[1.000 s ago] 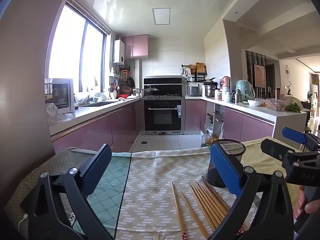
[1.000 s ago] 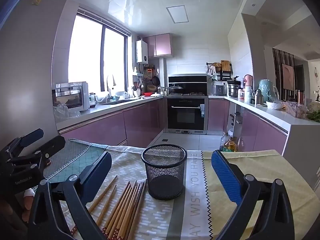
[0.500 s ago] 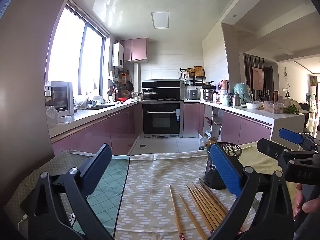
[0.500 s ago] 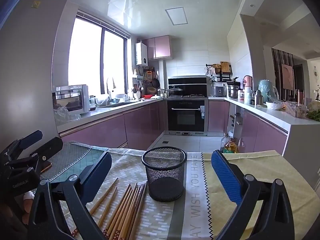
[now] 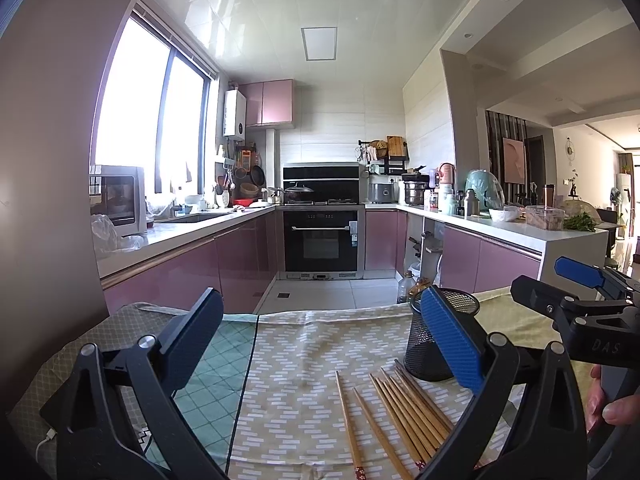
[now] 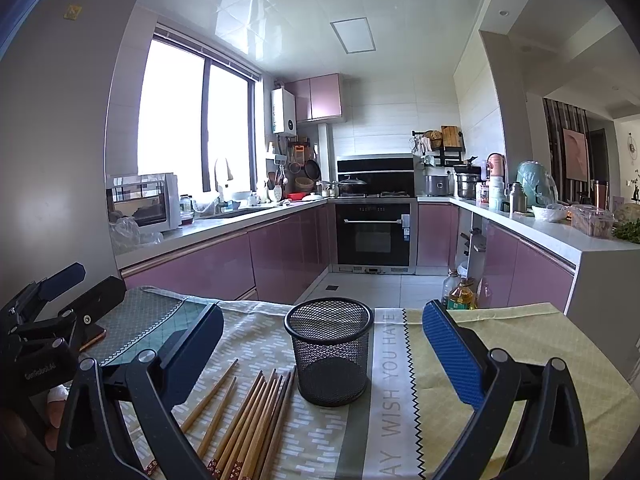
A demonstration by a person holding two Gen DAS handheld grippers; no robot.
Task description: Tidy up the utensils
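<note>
Bamboo-coloured chopsticks (image 6: 244,424) are laid flat in a loose fan on the patterned tablecloth (image 6: 500,344), their far tips just beside the base of a black wire-mesh holder (image 6: 329,350), which stands upright and appears empty. Most of the sticks are bunched closely side by side, while two lie apart on the left of the bundle. The left gripper (image 5: 320,344) is held spread wide above the cloth with nothing between its fingers, and the right gripper (image 6: 322,354) is likewise spread wide and empty, with the holder framed between its fingers but not touched. The main risk is judged to lie in the bunching: a grasp aimed at one stick could catch a neighbour, or the thin round sticks could be rolled away or pinched at one end and tipped out. The light mesh holder could also be knocked over if struck by a finger or by a stick entering at a slant. The two grippers are near each other, so a clash is possible over the bundle. The table is covered by several overlapping cloths, green-checked on the left and yellow on the right, whose seams could snag a sliding finger. Beyond it, a kitchen with pink cabinets (image 5: 176,268), a built-in oven (image 5: 320,240) and a bright window (image 5: 148,116) is seen.
</note>
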